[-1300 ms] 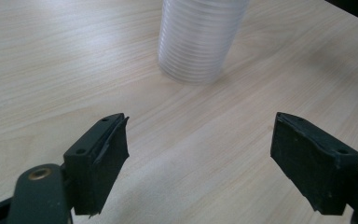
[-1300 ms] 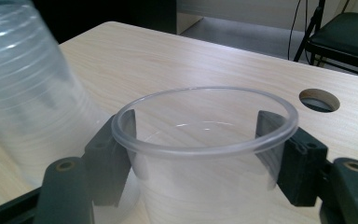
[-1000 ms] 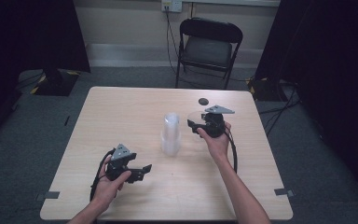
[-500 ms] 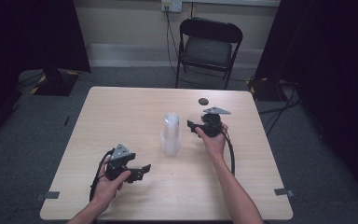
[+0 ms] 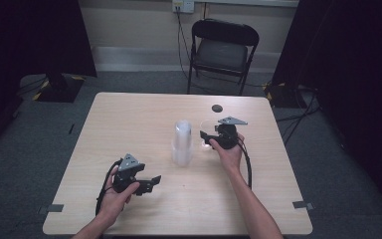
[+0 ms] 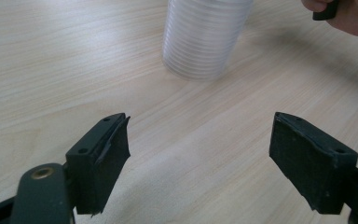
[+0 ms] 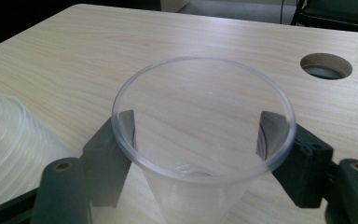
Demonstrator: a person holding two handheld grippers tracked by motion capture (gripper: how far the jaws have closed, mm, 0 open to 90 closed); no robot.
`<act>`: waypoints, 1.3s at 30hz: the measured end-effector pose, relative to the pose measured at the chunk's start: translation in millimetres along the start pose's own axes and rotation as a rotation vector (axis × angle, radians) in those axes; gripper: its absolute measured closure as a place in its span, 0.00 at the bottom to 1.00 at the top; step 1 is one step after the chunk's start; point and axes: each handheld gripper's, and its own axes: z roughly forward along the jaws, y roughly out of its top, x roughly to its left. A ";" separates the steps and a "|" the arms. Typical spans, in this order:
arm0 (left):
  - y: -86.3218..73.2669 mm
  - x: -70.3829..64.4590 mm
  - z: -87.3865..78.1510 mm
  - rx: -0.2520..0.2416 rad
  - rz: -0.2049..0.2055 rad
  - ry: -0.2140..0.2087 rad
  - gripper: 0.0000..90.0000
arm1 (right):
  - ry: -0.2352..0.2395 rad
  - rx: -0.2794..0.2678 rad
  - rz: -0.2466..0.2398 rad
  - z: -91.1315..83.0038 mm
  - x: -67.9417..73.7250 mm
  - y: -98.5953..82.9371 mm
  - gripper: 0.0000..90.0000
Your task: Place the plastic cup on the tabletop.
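A tall stack of clear plastic cups [image 5: 182, 142] stands upside down near the table's middle, and it also shows in the left gripper view [image 6: 204, 37] and the right gripper view [image 7: 4, 144]. My right gripper [image 5: 205, 140] sits just right of the stack. Its jaws press both sides of a single clear cup [image 7: 200, 186], which is upright with its mouth up. My left gripper [image 5: 153, 182] is held near the front left of the table. It stands open [image 6: 198, 158], empty, pointing toward the stack.
The wooden table [image 5: 129, 124] has a round cable hole [image 5: 217, 108] at the back right, also seen in the right gripper view [image 7: 326, 66]. A black folding chair [image 5: 223, 50] stands behind the table. Dark curtains flank the room.
My right gripper with the single cup has shifted slightly toward the person. The left gripper and the stack have stayed put.
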 end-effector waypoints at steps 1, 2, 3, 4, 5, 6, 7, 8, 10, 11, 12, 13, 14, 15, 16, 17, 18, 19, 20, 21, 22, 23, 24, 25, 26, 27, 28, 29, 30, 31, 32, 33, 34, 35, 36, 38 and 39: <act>0.0 0.1 0.1 0.001 0.004 0.002 0.22 | 0.002 0.000 -0.005 -1.7 -0.3 -0.5 0.32; -0.1 0.3 0.3 0.004 0.006 0.000 0.22 | -0.001 0.003 -0.009 -2.7 -0.2 -0.8 0.32; -0.2 0.3 0.5 0.005 0.006 0.001 0.22 | -0.002 0.005 -0.018 -4.5 -0.2 -1.3 0.33; -0.3 -0.1 0.7 0.006 0.003 0.001 0.22 | 0.001 0.007 -0.020 -5.5 -0.5 -1.7 0.33; -0.3 -0.2 0.7 0.006 0.002 0.001 0.22 | 0.000 0.009 -0.019 -7.5 -0.9 -2.0 0.33; -0.3 -0.1 0.7 0.006 0.003 0.002 0.22 | -0.007 0.015 -0.019 -9.1 -0.7 -1.9 0.33; -0.3 -0.1 0.7 0.005 0.004 0.002 0.22 | 0.000 0.016 -0.029 -11.8 -0.8 -1.7 0.33; -0.2 0.2 0.6 0.008 0.005 0.003 0.22 | 0.002 0.017 -0.032 -13.2 -0.8 -1.6 0.33; -0.3 0.0 0.7 0.006 0.000 0.003 0.22 | -0.016 0.032 -0.051 -15.4 -0.2 -2.4 0.33; -0.3 0.1 0.8 0.006 0.000 0.004 0.22 | -0.020 0.039 -0.049 -16.4 0.2 -3.4 0.33; -0.3 0.1 0.8 0.007 0.000 0.004 0.22 | -0.015 0.042 -0.049 -16.7 -0.4 -5.2 0.33; -0.4 0.1 0.8 0.008 0.000 0.005 0.22 | -0.019 0.045 -0.049 -16.9 -0.5 -6.5 0.33; -0.4 0.0 0.8 0.007 0.000 0.004 0.22 | -0.020 0.039 -0.050 -17.3 -0.7 -8.1 0.33; -0.4 0.0 0.8 0.006 0.001 0.004 0.22 | -0.018 0.040 -0.044 -18.2 -0.6 -9.0 0.33; -0.4 0.0 0.9 0.006 0.001 0.005 0.22 | -0.018 0.038 -0.048 -18.7 -0.4 -9.7 0.32; -0.4 0.3 1.1 0.007 0.004 0.006 0.22 | -0.019 0.041 -0.055 -19.4 0.3 -10.4 0.32; -0.5 0.3 1.2 0.008 0.003 0.006 0.22 | -0.017 0.042 -0.059 -19.6 0.9 -10.8 0.32; -0.5 0.4 1.2 0.008 0.003 0.006 0.22 | -0.012 0.043 -0.060 -20.1 1.5 -11.1 0.32; -0.4 0.4 0.9 0.008 0.001 0.007 0.22 | -0.008 0.047 -0.060 -20.6 2.2 -11.4 0.32; -0.5 0.3 0.8 0.007 -0.002 0.006 0.22 | -0.007 0.049 -0.066 -20.7 3.3 -11.8 0.31; -0.5 0.2 0.8 0.006 -0.004 0.008 0.22 | -0.007 0.051 -0.066 -20.9 3.8 -12.0 0.31; -0.5 0.3 0.6 0.007 -0.002 0.009 0.22 | -0.003 0.054 -0.065 -20.9 4.0 -12.3 0.31; -0.5 0.3 0.6 0.007 -0.003 0.008 0.22 | 0.003 0.059 -0.063 -20.6 4.1 -13.1 0.31; -0.5 0.4 0.4 0.007 0.000 0.008 0.23 | 0.010 0.067 -0.067 -19.9 4.7 -14.2 0.30; -0.4 0.4 0.1 0.005 0.000 0.007 0.23 | 0.007 0.073 -0.071 -19.7 5.4 -15.1 0.29; -0.3 0.4 -0.4 0.002 -0.004 0.008 0.23 | 0.009 0.075 -0.075 -19.8 6.0 -16.2 0.29; 0.0 0.8 -0.8 0.001 0.000 0.010 0.23 | 0.016 0.073 -0.078 -19.9 6.0 -17.1 0.29; 0.1 1.1 -1.1 0.002 -0.004 0.010 0.23 | 0.015 0.075 -0.070 -20.2 6.4 -18.1 0.28; 0.1 1.7 -1.1 0.001 -0.004 0.008 0.23 | 0.013 0.073 -0.066 -20.2 6.0 -19.3 0.27; 0.1 2.1 -1.0 0.001 -0.003 0.011 0.23 | 0.018 0.074 -0.062 -20.0 5.2 -20.5 0.27; 0.0 2.2 -1.1 0.000 -0.006 0.013 0.23 | 0.018 0.078 -0.059 -19.8 4.3 -21.7 0.25; 0.1 2.5 -1.3 0.000 -0.004 0.014 0.23 | 0.018 0.081 -0.048 -19.8 3.8 -22.9 0.24; 0.1 2.5 -1.4 -0.001 -0.007 0.014 0.23 | 0.021 0.082 -0.043 -19.6 2.8 -24.1 0.23; 0.2 2.6 -1.7 -0.001 -0.006 0.015 0.23 | 0.024 0.085 -0.042 -19.8 2.1 -25.2 0.23; 0.2 2.7 -1.7 0.000 -0.006 0.015 0.23 | 0.024 0.087 -0.040 -20.1 1.7 -25.9 0.22; 0.3 3.0 -1.8 0.002 -0.003 0.019 0.23 | 0.030 0.088 -0.032 -21.7 0.7 -26.5 0.21; 0.2 3.1 -1.6 0.000 -0.003 0.019 0.23 | 0.030 0.089 -0.029 -22.6 0.1 -26.5 0.21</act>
